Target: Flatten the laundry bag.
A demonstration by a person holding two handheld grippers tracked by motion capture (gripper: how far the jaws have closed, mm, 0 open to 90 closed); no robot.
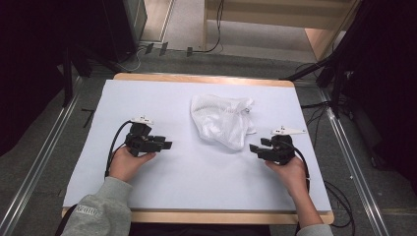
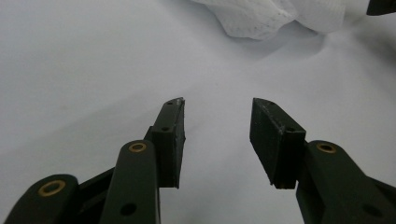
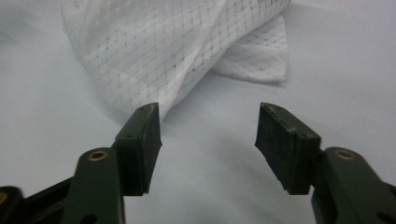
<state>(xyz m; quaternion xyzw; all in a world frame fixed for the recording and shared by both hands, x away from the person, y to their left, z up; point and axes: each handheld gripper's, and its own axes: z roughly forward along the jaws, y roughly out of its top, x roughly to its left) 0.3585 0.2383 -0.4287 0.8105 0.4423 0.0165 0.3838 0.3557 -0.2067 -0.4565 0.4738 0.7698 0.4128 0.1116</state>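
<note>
While we look from above, the crumpled white mesh bag (image 1: 223, 120) lies mid-worktop (image 1: 196, 187), long axis running far-left to near-right, between our left tool (image 1: 164, 145) and right tool (image 1: 253, 148). The left gripper view shows jaws apart, empty. The right gripper view shows jaws apart, and the weave's diamond pattern.

Recording lab or studio setup. Wooden table (image 1: 206, 78) under white sheet (image 1: 196, 182), beyond both grippers' tips dark curtains (image 1: 29, 59) at either side. Metal floor rails (image 1: 42, 162) outboard of left gripper (image 1: 164, 145) and right gripper (image 1: 253, 148). Loose cables (image 1: 339, 196) on grey carpet (image 1: 29, 172).
</note>
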